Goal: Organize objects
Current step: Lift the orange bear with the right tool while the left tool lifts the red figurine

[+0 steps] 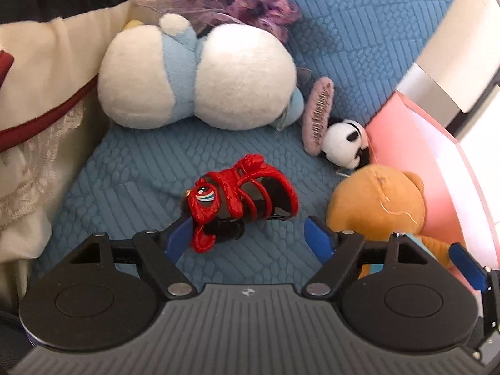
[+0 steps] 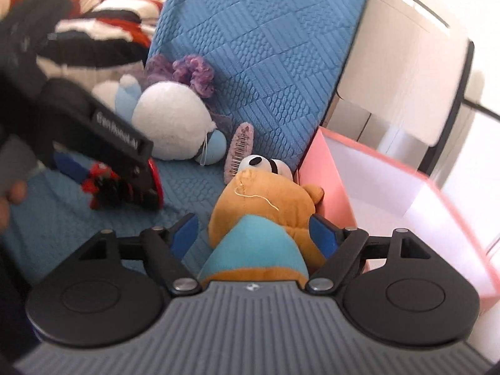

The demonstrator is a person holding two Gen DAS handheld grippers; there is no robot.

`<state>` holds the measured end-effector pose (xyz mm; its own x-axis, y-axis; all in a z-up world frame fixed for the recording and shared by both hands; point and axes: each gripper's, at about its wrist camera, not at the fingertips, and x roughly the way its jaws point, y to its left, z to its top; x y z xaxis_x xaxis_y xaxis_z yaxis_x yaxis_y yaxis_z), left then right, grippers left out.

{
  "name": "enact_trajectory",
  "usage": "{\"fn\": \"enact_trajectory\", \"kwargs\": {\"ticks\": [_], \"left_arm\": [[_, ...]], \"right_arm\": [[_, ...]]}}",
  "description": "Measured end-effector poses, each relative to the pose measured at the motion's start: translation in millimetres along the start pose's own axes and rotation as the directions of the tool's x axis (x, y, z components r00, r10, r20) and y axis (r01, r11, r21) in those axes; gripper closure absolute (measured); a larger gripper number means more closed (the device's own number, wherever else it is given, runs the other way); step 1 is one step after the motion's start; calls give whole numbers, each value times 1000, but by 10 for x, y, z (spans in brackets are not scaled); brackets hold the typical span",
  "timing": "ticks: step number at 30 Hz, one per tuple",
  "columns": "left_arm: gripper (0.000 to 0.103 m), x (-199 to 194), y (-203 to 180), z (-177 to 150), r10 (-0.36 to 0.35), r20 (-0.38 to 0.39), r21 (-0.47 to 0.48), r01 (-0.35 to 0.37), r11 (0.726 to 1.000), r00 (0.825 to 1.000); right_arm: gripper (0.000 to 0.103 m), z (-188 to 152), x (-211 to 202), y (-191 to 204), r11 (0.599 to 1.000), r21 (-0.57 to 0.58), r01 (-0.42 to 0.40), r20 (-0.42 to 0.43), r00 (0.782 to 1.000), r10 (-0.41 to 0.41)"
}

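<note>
On a blue quilt (image 1: 140, 168) lay the things to be sorted: a red hair clip (image 1: 240, 200), an orange bear (image 2: 268, 212), a white-and-blue plush (image 1: 200, 78), a pink comb (image 1: 317, 112), a small panda toy (image 1: 342, 143) and a purple scrunchie (image 1: 262, 6). A pink box (image 2: 406, 193) stood open against the quilt's edge beside the bear, probably as the bin for them. The left gripper (image 1: 248, 234) stood with jaws wide; the clip lay between them, its tail against the left finger, the other finger clear, so nothing was gripped. The right gripper (image 2: 261, 231) also stood open astride the bear's body, neither pad visibly pressing, likely lined up for a squeeze across its soft middle. The left view alone showed the clip whole and free on the quilt; in the right view the left gripper hid most of it. Only the right view showed the box's white, empty-looking inside and the bear's teal shirt.
</note>
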<state>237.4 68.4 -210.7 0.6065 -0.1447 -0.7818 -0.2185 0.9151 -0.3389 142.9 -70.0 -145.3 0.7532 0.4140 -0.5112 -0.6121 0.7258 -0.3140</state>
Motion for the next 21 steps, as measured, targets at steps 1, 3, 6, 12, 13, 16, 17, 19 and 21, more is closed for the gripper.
{"fn": "enact_trajectory", "kwargs": {"ticks": [1, 3, 6, 12, 13, 16, 17, 19, 21], "left_arm": [[21, 1, 19, 3, 4, 1, -6, -4, 1000, 1000], [21, 16, 47, 11, 8, -10, -10, -8, 1000, 1000], [21, 49, 25, 38, 50, -29, 67, -48, 997, 998], [21, 169, 18, 142, 144, -32, 187, -136, 973, 989], [21, 188, 10, 159, 149, -31, 202, -140, 969, 988], [21, 283, -51, 200, 171, -33, 280, -156, 947, 985], [21, 318, -77, 221, 177, -34, 305, -158, 939, 984], [21, 378, -117, 250, 182, -38, 344, -158, 926, 983], [21, 439, -164, 259, 179, -53, 388, -144, 910, 982]], "right_arm": [[24, 5, 71, 5, 1000, -13, -15, -23, 1000, 15], [24, -1, 204, 4, 999, -24, -23, -64, 998, 21], [24, -36, 362, 38, 997, -73, -2, -106, 994, -6], [23, -59, 569, 88, 986, -168, -1, -160, 987, -27], [23, -67, 597, 87, 984, -176, -2, -169, 985, -28], [21, -59, 656, 36, 990, -140, -29, -197, 980, 1], [22, -51, 673, 19, 991, -129, -34, -201, 980, 8], [25, -36, 713, -11, 993, -115, -40, -209, 978, 16], [32, -18, 744, -40, 995, -96, -37, -222, 975, 15]]}}
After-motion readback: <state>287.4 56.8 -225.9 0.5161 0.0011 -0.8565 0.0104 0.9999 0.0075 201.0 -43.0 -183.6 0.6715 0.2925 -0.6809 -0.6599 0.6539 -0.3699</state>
